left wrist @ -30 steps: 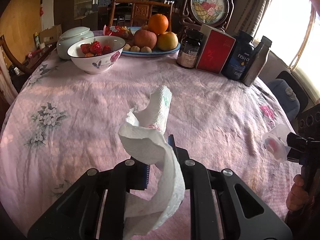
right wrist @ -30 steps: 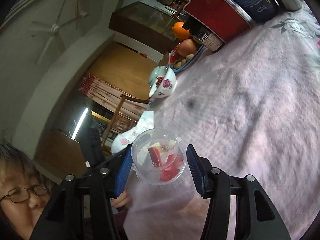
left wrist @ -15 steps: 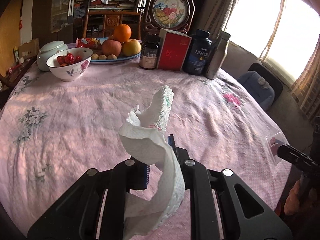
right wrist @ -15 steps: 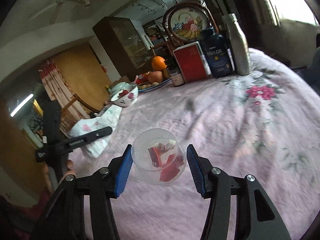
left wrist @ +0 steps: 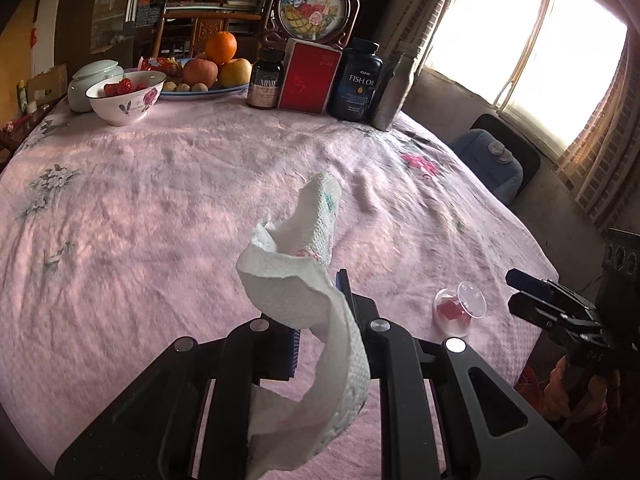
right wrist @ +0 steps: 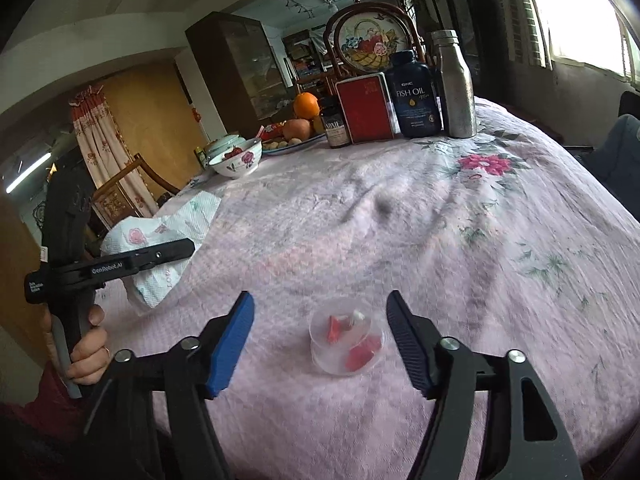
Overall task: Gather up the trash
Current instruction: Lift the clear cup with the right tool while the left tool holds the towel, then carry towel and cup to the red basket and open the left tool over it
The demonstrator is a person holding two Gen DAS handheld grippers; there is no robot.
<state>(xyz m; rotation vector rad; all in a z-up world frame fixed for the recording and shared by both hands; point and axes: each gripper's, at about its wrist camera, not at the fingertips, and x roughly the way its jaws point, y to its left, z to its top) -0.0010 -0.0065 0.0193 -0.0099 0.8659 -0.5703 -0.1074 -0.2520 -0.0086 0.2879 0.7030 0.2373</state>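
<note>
**A:** Start with the left wrist view. What does the left gripper (left wrist: 316, 312) have?

**B:** Its jaws are pinched on a crumpled paper towel (left wrist: 298, 280), which curls up above the fingers and hangs down over the gripper body. The towel is off the table, carried in the air above the pink tablecloth (left wrist: 160, 208).

**A:** And the other piece of trash?

**B:** A small clear plastic cup (left wrist: 458, 308) with red scraps inside lies tipped on its side on the cloth, near the table's front edge, to the right of the left gripper. The right gripper (left wrist: 516, 292) sits just beyond it, further right, fingers pointing toward it. So the right hand is clearly the nearer one.

**A:** Now the right wrist view.

**B:** The right gripper (right wrist: 320, 340) is spread wide, holding nothing. The cup (right wrist: 346, 336) lies on the cloth directly between and just ahead of the two fingers, touching neither. Its open mouth seems to face up and away from the camera, though the clear plastic makes that hard to read. My judgement: a straight advance and a squeeze would catch it.

**A:** The room?

**B:** A cloth-covered table, soft and wrinkled. Along the far side, well apart from the cup, stand a strawberry bowl (right wrist: 236, 160), a fruit plate (right wrist: 294, 144), a red box (right wrist: 364, 108), a fish oil bottle (right wrist: 416, 96) and a metal bottle (right wrist: 454, 84). No bin shows in either view.
</note>
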